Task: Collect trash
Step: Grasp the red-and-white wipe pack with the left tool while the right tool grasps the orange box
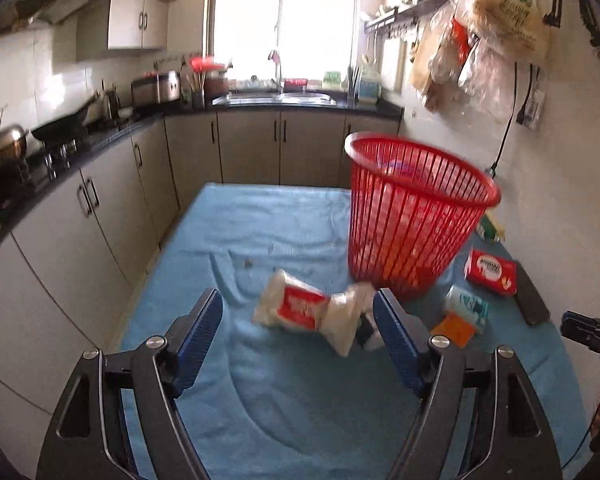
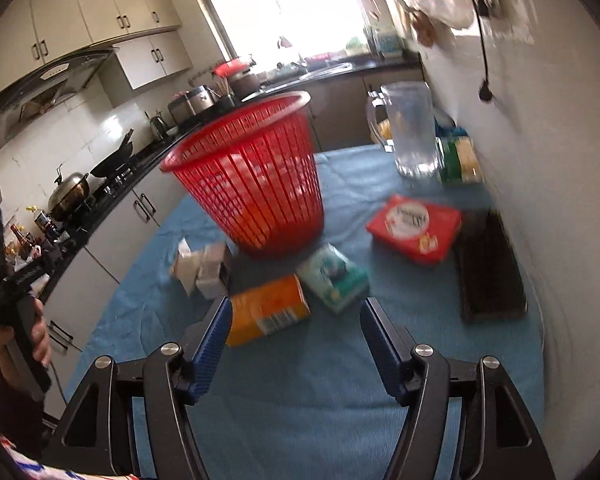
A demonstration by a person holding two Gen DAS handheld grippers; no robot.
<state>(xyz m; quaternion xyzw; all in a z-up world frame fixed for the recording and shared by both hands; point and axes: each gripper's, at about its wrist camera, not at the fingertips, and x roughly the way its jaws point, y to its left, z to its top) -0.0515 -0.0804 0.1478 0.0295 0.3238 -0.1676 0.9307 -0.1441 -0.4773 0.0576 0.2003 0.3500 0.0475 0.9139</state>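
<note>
Blue cloth [image 1: 284, 400] bare below both parted, empty grippers — left gripper [image 1: 298, 312], right gripper [image 2: 296, 320].

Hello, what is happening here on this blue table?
A person holds two grippers over the blue cloth, both open and empty. The left gripper faces a crumpled white and red wrapper; the right gripper faces an orange carton. Neither item is in the red basket yet.

We see a table with blue cloth [image 2: 340, 392]; on it stand a red basket [image 2: 256, 184], a clear jug [image 2: 414, 132], packets [image 2: 414, 226] and a crumpled wrapper [image 1: 312, 312].
</note>
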